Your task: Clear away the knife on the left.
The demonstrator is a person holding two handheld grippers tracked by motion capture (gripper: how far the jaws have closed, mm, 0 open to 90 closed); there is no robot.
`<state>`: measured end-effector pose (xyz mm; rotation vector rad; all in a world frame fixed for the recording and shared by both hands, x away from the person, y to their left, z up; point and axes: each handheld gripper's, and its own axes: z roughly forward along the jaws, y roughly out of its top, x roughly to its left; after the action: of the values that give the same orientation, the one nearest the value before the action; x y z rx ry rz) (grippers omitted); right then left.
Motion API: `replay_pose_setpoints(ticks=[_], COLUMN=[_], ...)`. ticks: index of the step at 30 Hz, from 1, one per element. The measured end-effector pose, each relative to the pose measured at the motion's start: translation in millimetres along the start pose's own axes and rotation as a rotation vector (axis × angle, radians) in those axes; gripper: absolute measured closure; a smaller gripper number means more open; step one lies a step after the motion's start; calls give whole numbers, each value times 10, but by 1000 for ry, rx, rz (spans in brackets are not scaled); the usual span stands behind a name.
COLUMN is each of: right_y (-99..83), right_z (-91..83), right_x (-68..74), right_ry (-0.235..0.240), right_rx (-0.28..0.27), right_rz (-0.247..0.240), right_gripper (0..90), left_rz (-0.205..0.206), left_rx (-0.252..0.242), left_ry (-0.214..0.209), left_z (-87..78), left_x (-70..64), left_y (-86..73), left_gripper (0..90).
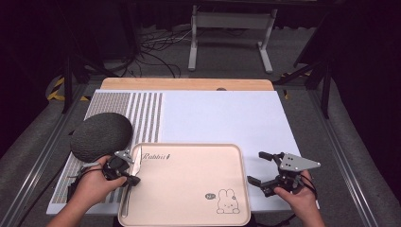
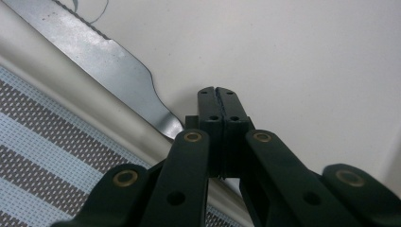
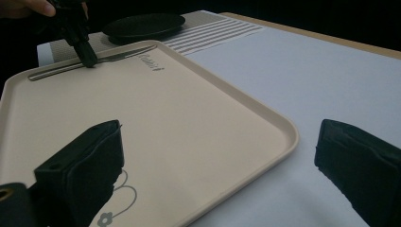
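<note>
A beige tray [image 1: 189, 184] printed with a rabbit lies at the near middle of the table. A metal table knife [image 1: 127, 198] lies flat inside it along the left rim. My left gripper [image 1: 135, 178] is down at the knife's neck, its tip resting on or right beside the metal. In the left gripper view the jaws [image 2: 218, 90] are pressed together with nothing between them, and the blade [image 2: 104, 61] runs off to the left beside the tray rim [image 2: 71, 94]. My right gripper [image 1: 255, 166] hovers open just right of the tray, holding nothing [image 3: 220, 137].
A dark round textured dish [image 1: 100, 135] sits on a striped woven mat [image 1: 142, 118] left of and behind the tray. A white sheet [image 1: 222, 113] covers the table beyond the tray. Metal rails run down both sides of the table.
</note>
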<state>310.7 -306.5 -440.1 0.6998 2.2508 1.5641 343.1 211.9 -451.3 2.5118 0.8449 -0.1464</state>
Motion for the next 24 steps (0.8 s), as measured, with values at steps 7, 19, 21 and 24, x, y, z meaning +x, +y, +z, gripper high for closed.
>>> replay_pose_setpoints(ticks=[7, 19, 21, 24], right_y=[-2, 1, 0, -1], right_z=[-4, -21, -18, -20], right_x=[3, 1, 5, 6], right_ry=[-1, -8, -7, -9], right_rx=[1, -4, -2, -4], right_rz=[1, 5, 4, 6], right_gripper=[31, 31, 30, 31], left_rz=[-8, 27, 41, 62], left_rx=[7, -105, -151, -226], left_ry=[-16, -4, 16, 51], left_z=[-2, -157, -216, -314], left_x=[14, -46, -72, -98], left_y=[6, 128, 140, 139], left_gripper=[900, 431, 279, 149])
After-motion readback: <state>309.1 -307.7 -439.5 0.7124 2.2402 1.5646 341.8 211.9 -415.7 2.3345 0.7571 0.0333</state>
